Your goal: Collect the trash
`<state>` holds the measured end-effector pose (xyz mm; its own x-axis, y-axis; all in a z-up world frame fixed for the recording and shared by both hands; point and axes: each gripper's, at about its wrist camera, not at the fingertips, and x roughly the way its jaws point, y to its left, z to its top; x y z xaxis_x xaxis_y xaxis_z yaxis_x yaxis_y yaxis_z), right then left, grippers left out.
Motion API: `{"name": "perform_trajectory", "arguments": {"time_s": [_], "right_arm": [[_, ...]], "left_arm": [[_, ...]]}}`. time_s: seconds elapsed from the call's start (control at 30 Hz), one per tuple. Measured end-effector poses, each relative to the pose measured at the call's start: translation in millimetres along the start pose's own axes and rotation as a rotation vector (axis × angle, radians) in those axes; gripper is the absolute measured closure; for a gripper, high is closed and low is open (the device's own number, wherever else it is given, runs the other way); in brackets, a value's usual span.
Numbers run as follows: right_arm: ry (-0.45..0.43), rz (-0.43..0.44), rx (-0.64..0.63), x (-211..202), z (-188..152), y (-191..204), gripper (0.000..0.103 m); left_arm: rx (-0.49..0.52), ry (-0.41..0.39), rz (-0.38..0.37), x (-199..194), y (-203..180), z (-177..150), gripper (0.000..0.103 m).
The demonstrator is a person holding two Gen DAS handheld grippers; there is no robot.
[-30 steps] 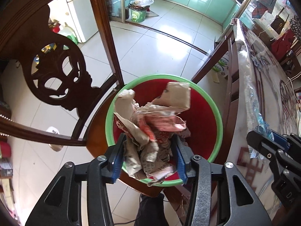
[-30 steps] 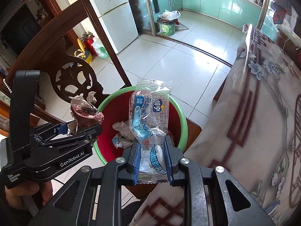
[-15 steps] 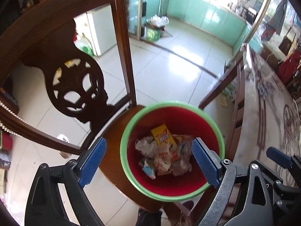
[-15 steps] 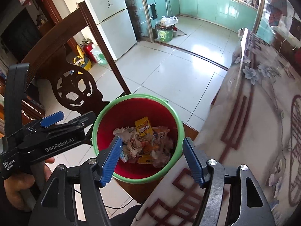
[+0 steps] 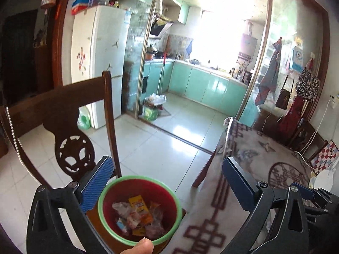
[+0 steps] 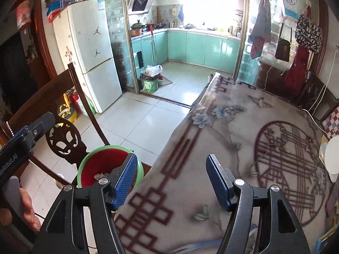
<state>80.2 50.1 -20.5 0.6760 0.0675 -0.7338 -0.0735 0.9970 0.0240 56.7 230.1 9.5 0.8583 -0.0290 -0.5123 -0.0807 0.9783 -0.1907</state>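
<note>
Left gripper [image 5: 168,182]: black frame, blue ribbed pads, jaws spread wide, having just been opening further; nothing between them. It hangs above the bin [image 5: 139,209], with the chair [image 5: 70,110] behind it.

Right gripper [image 6: 171,182]: same build, jaws apart about halfway, nothing clamped. Its left pad overlaps the bin [image 6: 84,169] in that view; its right pad is over the table [image 6: 243,148].

Bin: round plastic pail, red inside, pale green rim, sitting on the dark wood seat of the chair, just beside the table edge.

Trash [image 5: 137,218]: lies loose in the bottom of the bin. Crumpled clear and whitish wrappers, one flat yellow-orange packet on top, a small blue-and-white piece at the left. Blurred; print not readable.

Table: covered in a soft-looking beige cloth under a glossy clear sheet, with a dark red fret border, a round lattice medallion and pale blue flowers.

Chair: dark brown carved wood, pierced round medallion in the back splat, string of white beads over the top rail.

A fingertip [image 5: 142,246] shows at the bottom edge of the left wrist view, in front of the bin rim. A hand [image 6: 25,209] on the left gripper's grey handle shows at the lower left of the right wrist view.

Floor [image 5: 161,148]: glossy white square tiles.
</note>
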Motion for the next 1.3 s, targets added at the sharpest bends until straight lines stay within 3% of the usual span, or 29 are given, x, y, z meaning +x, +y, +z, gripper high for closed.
{"name": "perform_trajectory", "arguments": {"time_s": [0.17,0.3,0.4,0.57,0.8,1.3], "right_arm": [[-0.088,-0.017,0.014,-54.3,-13.1,-47.9,0.031],[-0.124,-0.018,0.029,-86.3,-24.3,-83.3,0.03],[-0.147,-0.026,0.046,-105.3,-33.4,-107.2,0.03],[-0.188,-0.045,0.079,-133.3,-45.4,-143.7,0.03],[-0.202,-0.078,0.044,-145.2,-52.9,-164.6,0.03],[-0.202,-0.08,0.073,-151.1,-56.6,-187.8,0.029]], "left_arm": [[-0.021,-0.108,-0.074,-46.3,-48.5,-2.5,0.0],[0.003,-0.112,-0.116,-66.3,-83.3,-5.3,0.0],[0.017,-0.105,-0.13,-72.4,-98.1,-8.6,0.0],[0.057,-0.157,-0.103,-90.0,-122.4,-13.8,0.0],[0.072,-0.216,-0.075,-106.5,-144.8,-16.1,0.0],[0.101,-0.188,-0.055,-103.2,-167.0,-18.1,0.0]]}}
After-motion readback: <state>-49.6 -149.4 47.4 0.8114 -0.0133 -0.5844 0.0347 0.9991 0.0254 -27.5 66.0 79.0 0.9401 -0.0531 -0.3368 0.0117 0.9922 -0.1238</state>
